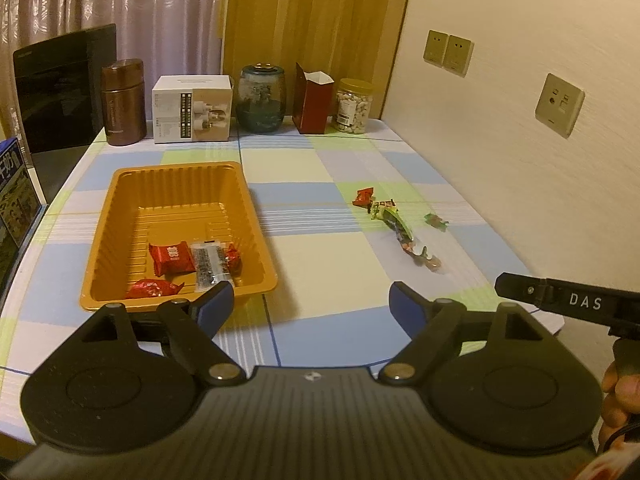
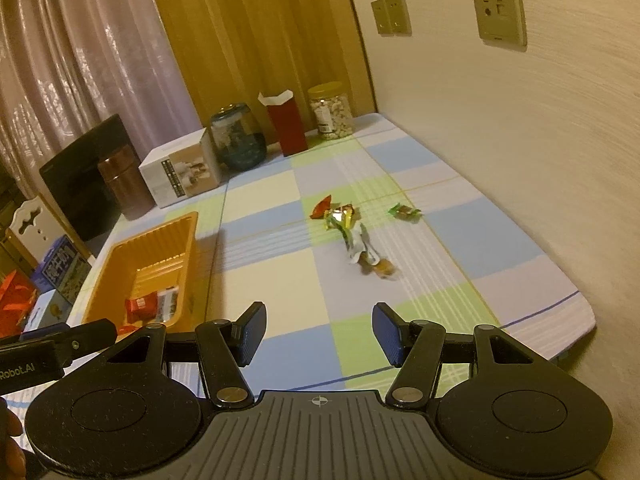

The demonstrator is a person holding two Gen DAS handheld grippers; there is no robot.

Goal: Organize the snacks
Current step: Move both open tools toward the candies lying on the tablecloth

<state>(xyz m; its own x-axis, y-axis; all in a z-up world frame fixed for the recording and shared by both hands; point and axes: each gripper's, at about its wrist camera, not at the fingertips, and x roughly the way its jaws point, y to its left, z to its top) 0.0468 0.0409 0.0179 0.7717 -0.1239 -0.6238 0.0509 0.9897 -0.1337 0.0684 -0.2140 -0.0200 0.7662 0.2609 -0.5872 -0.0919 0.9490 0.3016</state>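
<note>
While both hands hover low over it, the worktop (image 1: 320,264) with its blue, green and cream checked cloth fills most of the view. Along its far edge stand a white box (image 1: 193,109), a brown flask (image 1: 122,103), a round glass jar (image 1: 262,99), a red carton (image 1: 313,103) and a jar of nuts (image 1: 354,106). On the left part of the worktop sits an orange tray (image 1: 120,216) with a few red and clear snack packs (image 1: 196,262) lying in it. More loose snacks (image 2: 352,236) lie in a small heap well to the right of the tray. The left hand-held gripper (image 1: 312,300) has nothing between its fingers, spread wide just beside the tray's near edge. The right hand-held gripper (image 2: 319,334) is released too, holding nothing.
</note>
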